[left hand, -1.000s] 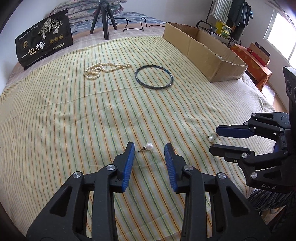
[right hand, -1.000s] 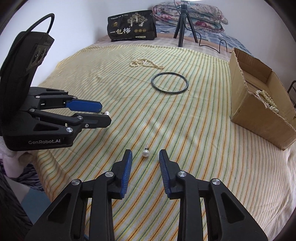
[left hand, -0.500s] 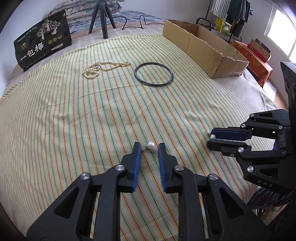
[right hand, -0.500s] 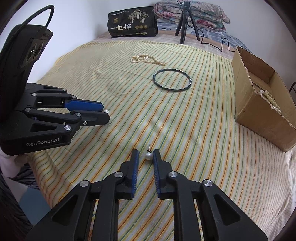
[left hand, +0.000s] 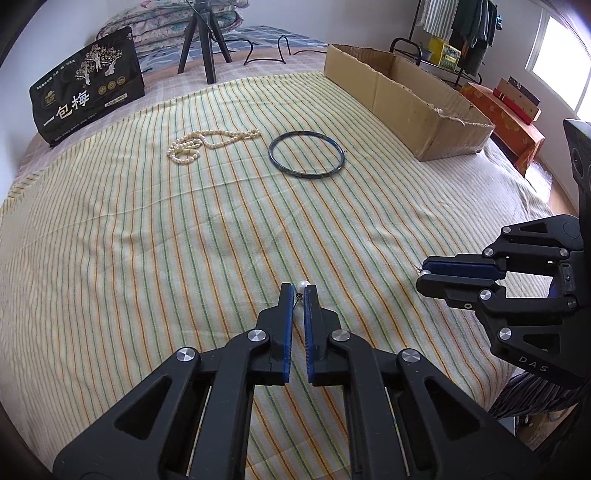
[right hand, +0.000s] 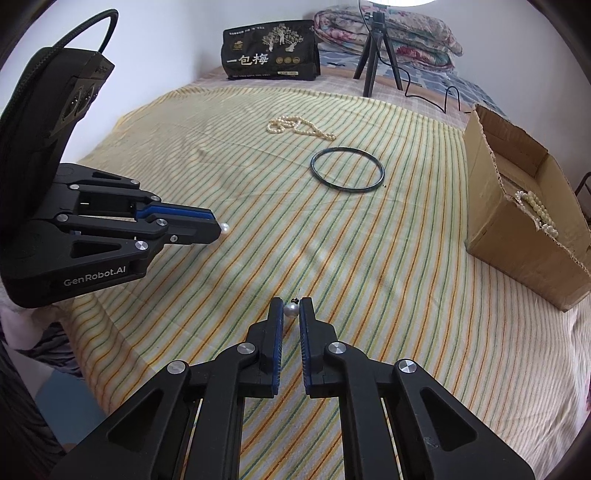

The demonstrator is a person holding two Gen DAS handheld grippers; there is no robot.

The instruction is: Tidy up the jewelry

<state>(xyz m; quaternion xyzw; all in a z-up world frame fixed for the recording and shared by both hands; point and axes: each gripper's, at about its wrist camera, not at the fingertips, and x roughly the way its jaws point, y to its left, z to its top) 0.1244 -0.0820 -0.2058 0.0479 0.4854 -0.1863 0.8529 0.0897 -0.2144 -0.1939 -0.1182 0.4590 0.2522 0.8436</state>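
Observation:
Two pearl earrings lie near the front of a striped bedspread [left hand: 147, 240]. My left gripper [left hand: 298, 291] has its jaws closing, and its blue pads pinch one pearl earring [left hand: 303, 285] against the cloth. The right wrist view shows that pearl [right hand: 225, 229] sticking out past the left gripper [right hand: 216, 232]. My right gripper [right hand: 291, 307] is likewise closing, its pads pressing the other pearl earring [right hand: 290, 311]. Farther back lie a pearl necklace [left hand: 207, 142] and a dark bangle [left hand: 306, 176]. An open cardboard box [right hand: 517, 243] at the right holds a pearl strand [right hand: 535, 210].
A black printed bag [left hand: 85, 99] and a tripod [left hand: 203, 48] stand at the far side, with folded quilts [right hand: 388, 29] behind. A clothes rack [left hand: 443, 48] and an orange box [left hand: 506, 122] are beyond the bed's right edge. The bed's front edge is just below both grippers.
Both grippers have closed from wide apart onto their pearl earrings. Neither hand has shifted, and the necklace, bangle and box lie as before.

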